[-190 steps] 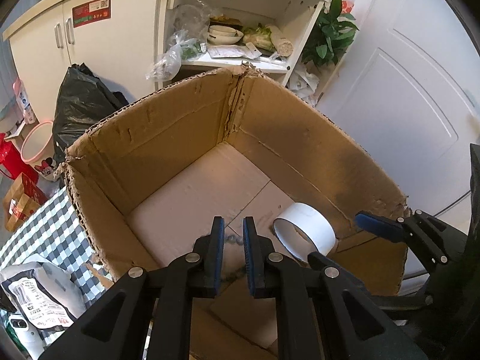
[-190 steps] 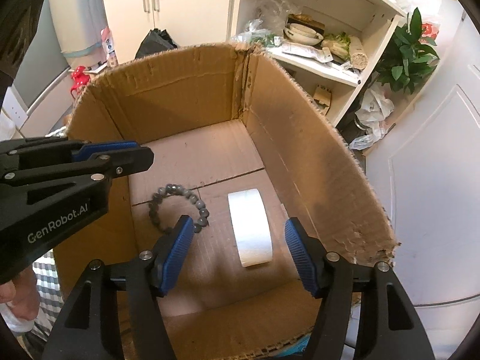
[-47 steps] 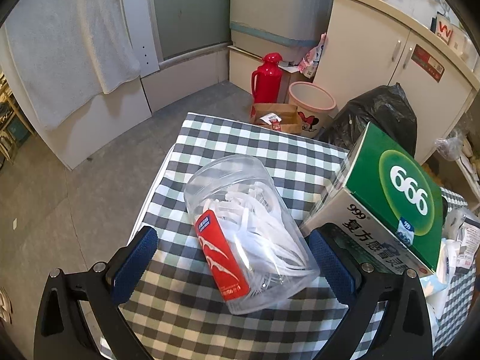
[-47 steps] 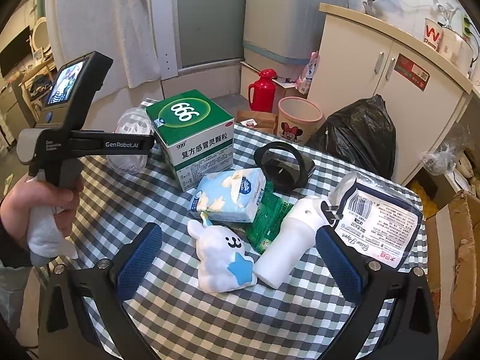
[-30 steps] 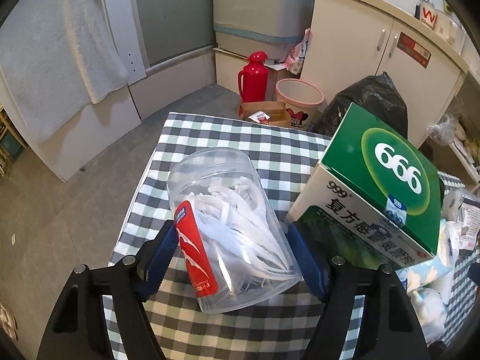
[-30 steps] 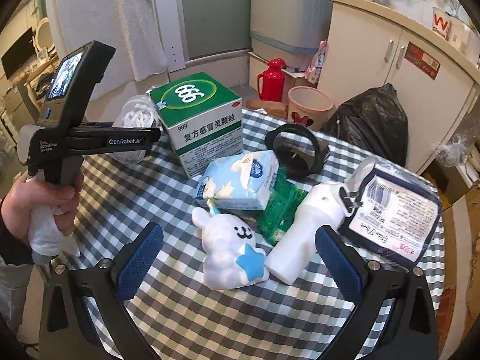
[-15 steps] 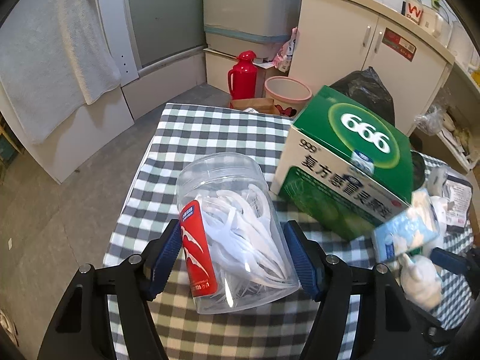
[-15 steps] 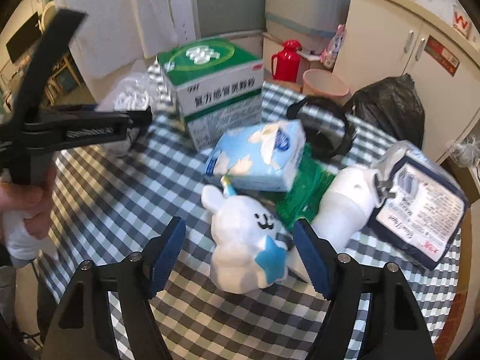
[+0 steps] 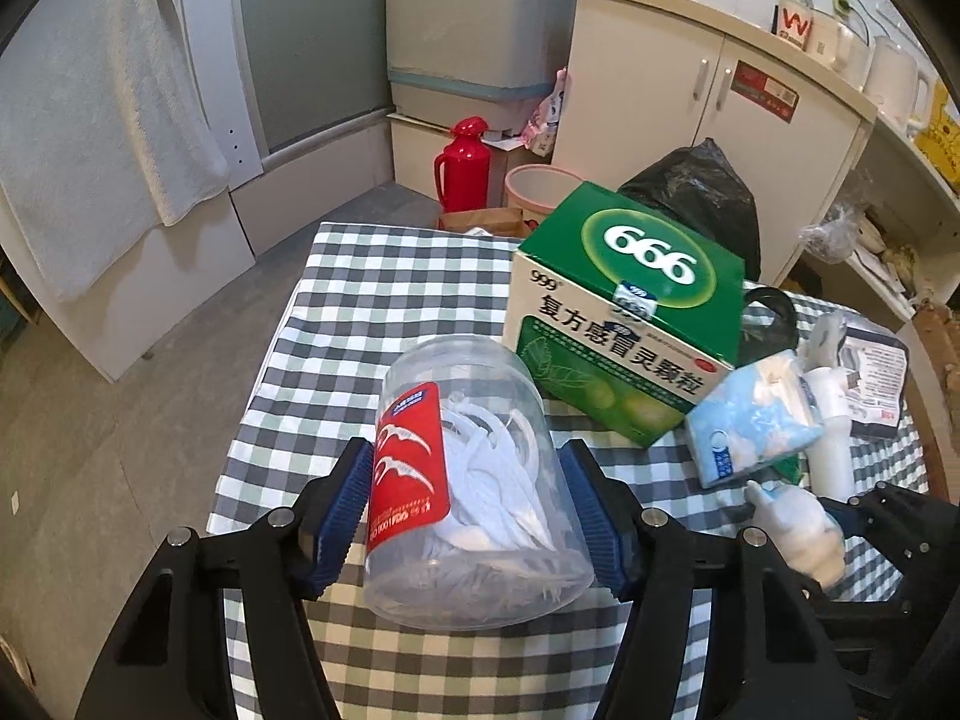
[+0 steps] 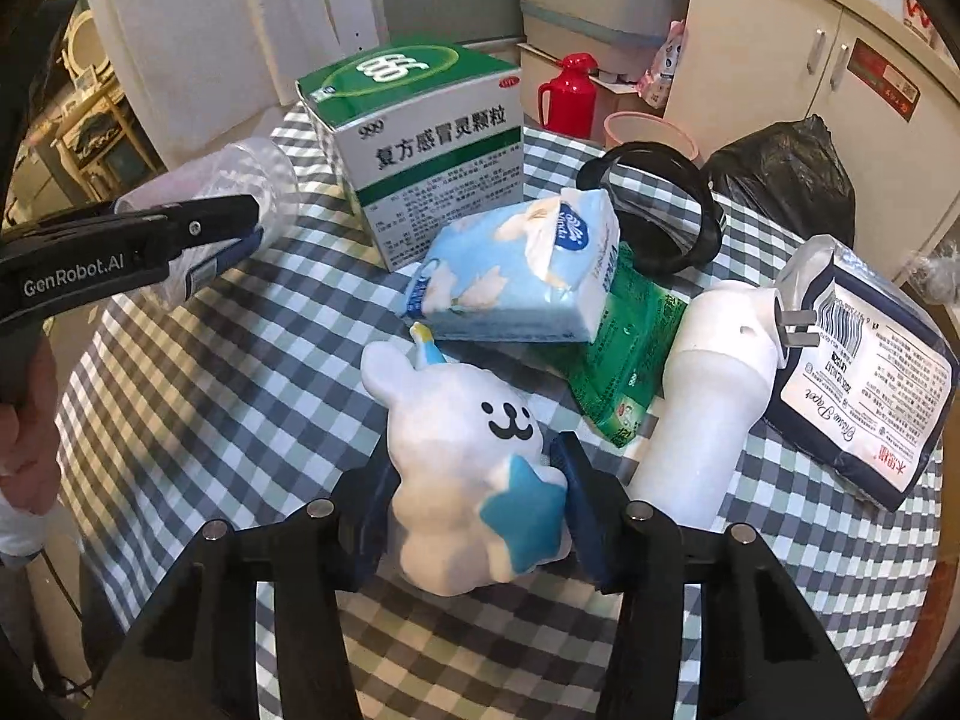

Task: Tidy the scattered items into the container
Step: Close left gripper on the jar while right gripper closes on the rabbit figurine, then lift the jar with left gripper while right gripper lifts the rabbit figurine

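Observation:
A clear plastic jar [image 9: 480, 444] of white floss picks with a red label sits between the blue pads of my left gripper [image 9: 468, 510], which is shut on it. The jar lies tilted over the left part of the checked table [image 9: 372, 276]. In the right wrist view the same jar [image 10: 246, 174] shows at the left, in the left gripper [image 10: 228, 234]. My right gripper [image 10: 474, 474] is shut on a white bunny toy [image 10: 462, 420] with a blue star, its pads pressing both sides. The bunny toy [image 9: 798, 522] rests on the table.
On the table lie a green 666 box [image 10: 420, 138], a blue tissue pack [image 10: 522, 264], a green packet [image 10: 630, 354], a white plug-in device [image 10: 702, 402], a dark-edged paper pack [image 10: 864, 372] and a black ring [image 10: 660, 204]. Red flask [image 9: 459, 162], bin and black bag stand on the floor beyond.
The left gripper closed on the floss jar and swung right with it. The right gripper came down over the bunny toy and closed on its sides.

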Demonstrator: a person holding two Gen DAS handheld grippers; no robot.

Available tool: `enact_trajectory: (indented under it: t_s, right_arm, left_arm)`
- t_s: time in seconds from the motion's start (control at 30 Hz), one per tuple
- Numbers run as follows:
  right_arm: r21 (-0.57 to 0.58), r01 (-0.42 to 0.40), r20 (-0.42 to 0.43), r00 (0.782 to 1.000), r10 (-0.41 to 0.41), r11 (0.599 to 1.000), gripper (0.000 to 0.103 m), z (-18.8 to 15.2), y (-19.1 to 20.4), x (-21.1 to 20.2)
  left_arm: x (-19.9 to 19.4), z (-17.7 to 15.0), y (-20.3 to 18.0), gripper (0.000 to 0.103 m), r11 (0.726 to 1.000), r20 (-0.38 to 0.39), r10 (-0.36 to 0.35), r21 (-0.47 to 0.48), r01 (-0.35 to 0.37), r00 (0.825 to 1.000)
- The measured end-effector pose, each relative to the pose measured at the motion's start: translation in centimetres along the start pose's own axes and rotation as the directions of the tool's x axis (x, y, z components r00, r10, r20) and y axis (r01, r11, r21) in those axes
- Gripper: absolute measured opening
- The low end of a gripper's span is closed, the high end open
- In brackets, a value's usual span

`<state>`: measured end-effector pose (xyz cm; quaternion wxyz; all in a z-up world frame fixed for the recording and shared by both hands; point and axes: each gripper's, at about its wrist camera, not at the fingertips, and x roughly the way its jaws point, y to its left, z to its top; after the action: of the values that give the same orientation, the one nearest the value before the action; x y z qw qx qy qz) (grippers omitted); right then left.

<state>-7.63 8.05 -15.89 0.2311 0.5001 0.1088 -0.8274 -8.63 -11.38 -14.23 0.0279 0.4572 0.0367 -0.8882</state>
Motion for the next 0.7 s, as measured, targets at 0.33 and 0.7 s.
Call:
enact_trajectory:
  t_s: [0.33, 0.7]
  right_arm:
    - [0.037, -0.012, 0.063, 0.998, 0.009, 0.999, 0.05, -0.5, -0.4, -2.7]
    - [0.073, -0.024, 0.086, 0.996, 0.018, 0.997, 0.05, -2.1, -1.6, -4.2]
  left_arm:
    - [-2.0, -0.5, -1.6, 0.063, 0.999, 0.025, -0.024, 0.03, 0.024, 0.999]
    - [-1.3, -2.4, -3.8, 0.063, 0.997, 0.008, 0.003, 0.077, -0.003, 1.0]
